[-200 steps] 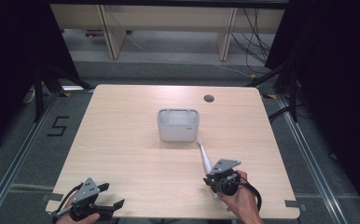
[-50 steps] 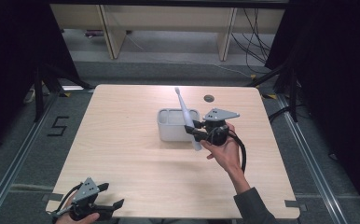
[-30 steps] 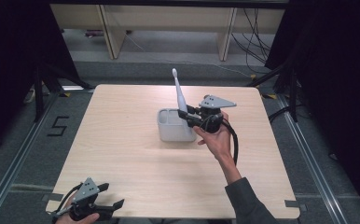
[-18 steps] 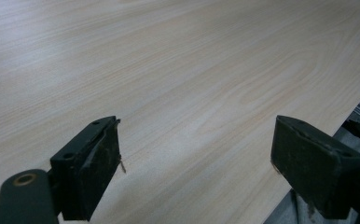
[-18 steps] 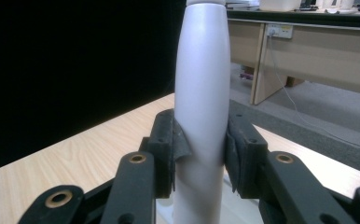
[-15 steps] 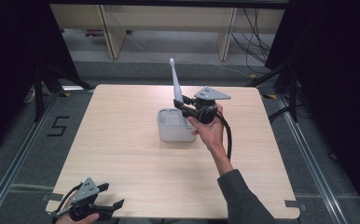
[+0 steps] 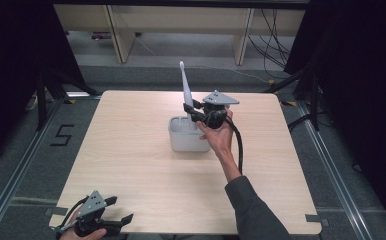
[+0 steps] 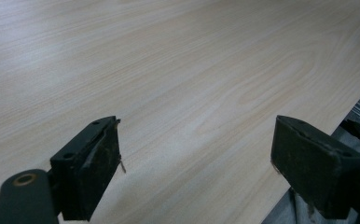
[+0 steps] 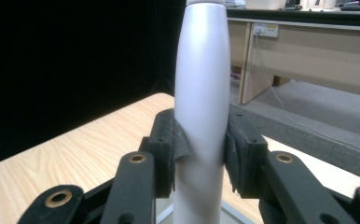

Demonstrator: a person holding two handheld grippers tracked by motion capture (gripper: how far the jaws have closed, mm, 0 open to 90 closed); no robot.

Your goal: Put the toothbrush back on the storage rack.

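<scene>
- Even overhead light falls on the pale wooden table point(image 7: 131, 165); its surroundings stay black.
- Right gripper view: the white tapered plastic handle point(image 9: 201, 116) looks soft, slightly blurred.

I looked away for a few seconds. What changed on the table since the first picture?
The right gripper carried the white electric toothbrush from the table's near side to above the white holder, turning it upright. The grip, left gripper and holder stayed unchanged.
</scene>
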